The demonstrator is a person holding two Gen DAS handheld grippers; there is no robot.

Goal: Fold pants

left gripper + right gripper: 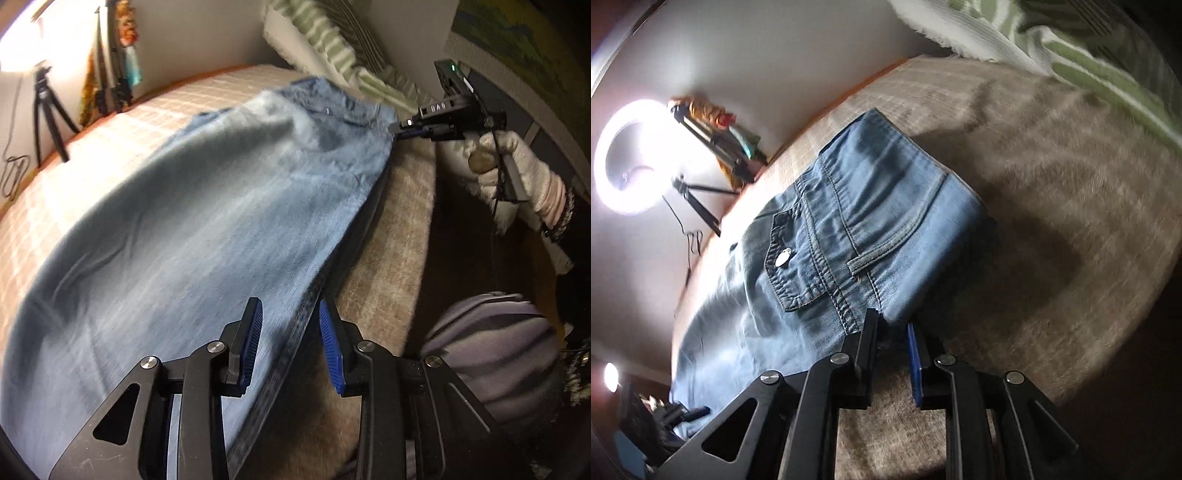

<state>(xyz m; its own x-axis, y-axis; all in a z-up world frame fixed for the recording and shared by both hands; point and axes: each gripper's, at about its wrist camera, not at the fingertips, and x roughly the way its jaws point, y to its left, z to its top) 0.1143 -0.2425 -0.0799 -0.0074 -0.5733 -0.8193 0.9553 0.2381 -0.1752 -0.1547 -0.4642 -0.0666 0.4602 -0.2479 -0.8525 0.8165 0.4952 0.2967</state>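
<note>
Both tongs, left and right, gape narrowly at the jeans' near edge, gripping nothing.

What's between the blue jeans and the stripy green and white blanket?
Only bare, fuzzy beige bed cover lies between the light blue denim jeans and the green-and-white striped blanket. The right wrist view shows that stretch best.

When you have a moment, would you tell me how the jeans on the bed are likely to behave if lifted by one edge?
The jeans look floppy: soft creases run across the leg, so they would probably drape and sag. The stitched waistband and pocket flap seem thicker, likely heavier and stiffer there. On the fuzzy blanket they would probably drag, not slide.
</note>
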